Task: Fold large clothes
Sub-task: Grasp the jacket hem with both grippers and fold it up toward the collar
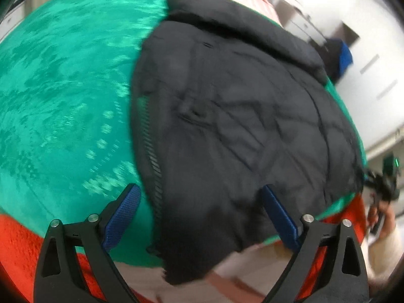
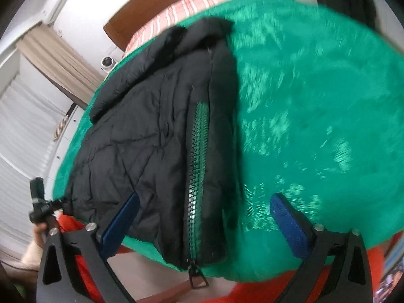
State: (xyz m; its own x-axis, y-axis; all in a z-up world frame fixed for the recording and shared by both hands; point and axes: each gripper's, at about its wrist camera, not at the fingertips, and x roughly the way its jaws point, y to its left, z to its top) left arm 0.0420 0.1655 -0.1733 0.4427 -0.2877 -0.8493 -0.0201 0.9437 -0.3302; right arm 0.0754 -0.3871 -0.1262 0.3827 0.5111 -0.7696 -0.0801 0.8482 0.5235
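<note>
A black quilted jacket point(image 1: 240, 116) lies folded on a green blanket point(image 1: 63, 88), collar at the far end, hem hanging over the near edge. My left gripper point(image 1: 200, 189) hovers open above the hem; its left finger is over the blanket and its right finger over the jacket. In the right wrist view the jacket point(image 2: 141, 146) shows its zipper point(image 2: 197, 171) running toward me, with the pull point(image 2: 198, 276) dangling at the hem. My right gripper point(image 2: 205, 198) is open and straddles the zipper edge, its pads clear of the fabric.
The green blanket point(image 2: 315, 126) covers a bed with a striped pink sheet point(image 2: 192, 2) at the far end and red bedding point(image 1: 17, 247) at the near edge. Beside the bed are a beige curtain point(image 2: 58, 58) and white cabinets point(image 1: 373, 58). A hand point(image 1: 383, 217) holds the other gripper.
</note>
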